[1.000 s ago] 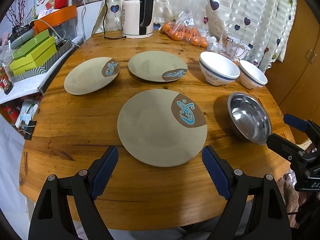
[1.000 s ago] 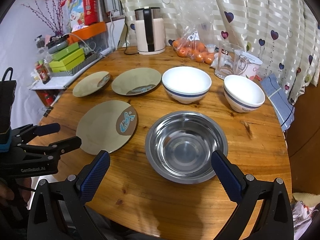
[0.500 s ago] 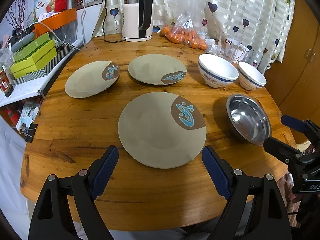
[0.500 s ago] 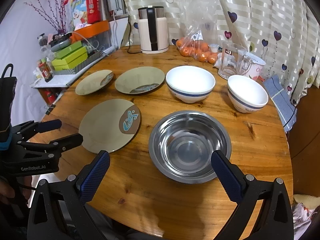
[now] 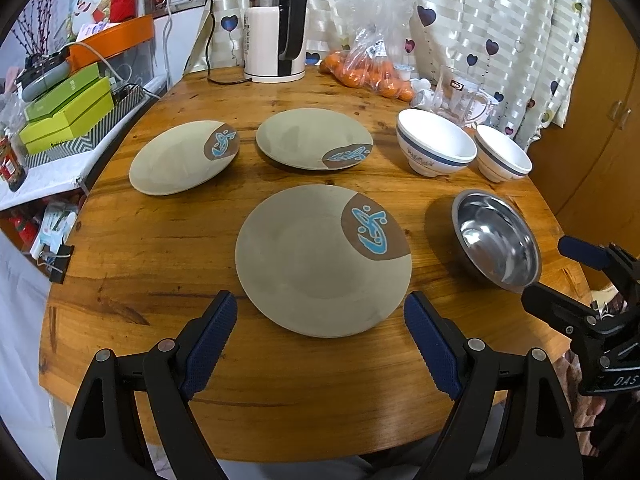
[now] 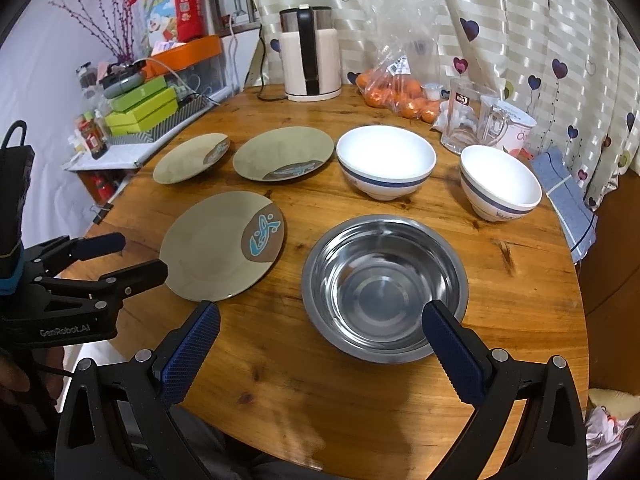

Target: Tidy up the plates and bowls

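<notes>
Hovering wide open, both grippers hold nothing.
Left gripper (image 5: 320,330) frames the near plate (image 5: 320,260); right gripper (image 6: 320,336) frames the steel bowl (image 6: 384,286), neither touching.

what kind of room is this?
Likely a home dining or kitchen corner: a round wooden table with an electric kettle, a bag of oranges and a heart-print curtain behind.
</notes>
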A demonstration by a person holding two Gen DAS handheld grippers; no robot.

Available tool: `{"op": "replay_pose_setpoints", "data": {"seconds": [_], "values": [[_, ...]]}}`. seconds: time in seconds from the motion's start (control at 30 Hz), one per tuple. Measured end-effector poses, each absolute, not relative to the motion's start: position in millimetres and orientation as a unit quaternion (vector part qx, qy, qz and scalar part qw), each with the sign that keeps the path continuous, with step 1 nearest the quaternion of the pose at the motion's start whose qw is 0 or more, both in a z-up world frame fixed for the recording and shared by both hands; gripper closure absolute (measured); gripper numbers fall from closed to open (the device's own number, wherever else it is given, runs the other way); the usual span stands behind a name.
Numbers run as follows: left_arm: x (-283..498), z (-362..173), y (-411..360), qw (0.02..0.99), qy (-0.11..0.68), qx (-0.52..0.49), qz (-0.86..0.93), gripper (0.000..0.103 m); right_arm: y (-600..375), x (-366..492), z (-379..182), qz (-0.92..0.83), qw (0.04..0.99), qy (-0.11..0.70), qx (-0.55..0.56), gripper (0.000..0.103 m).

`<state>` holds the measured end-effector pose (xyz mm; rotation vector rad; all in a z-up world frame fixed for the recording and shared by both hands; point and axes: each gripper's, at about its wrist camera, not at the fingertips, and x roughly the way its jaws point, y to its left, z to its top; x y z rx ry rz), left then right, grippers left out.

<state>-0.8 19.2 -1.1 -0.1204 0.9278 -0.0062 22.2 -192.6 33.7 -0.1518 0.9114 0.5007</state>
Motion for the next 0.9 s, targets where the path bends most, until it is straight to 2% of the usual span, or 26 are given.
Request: {"op": "replay_pose_setpoints", "data": {"seconds": [0.9], "values": [[2.7,-0.9,18.4,0.896,0.442,-0.044,0.002,0.017,-195.7,25.0,33.4,0.236,0.865,0.438,-0.069,0.001]]}}
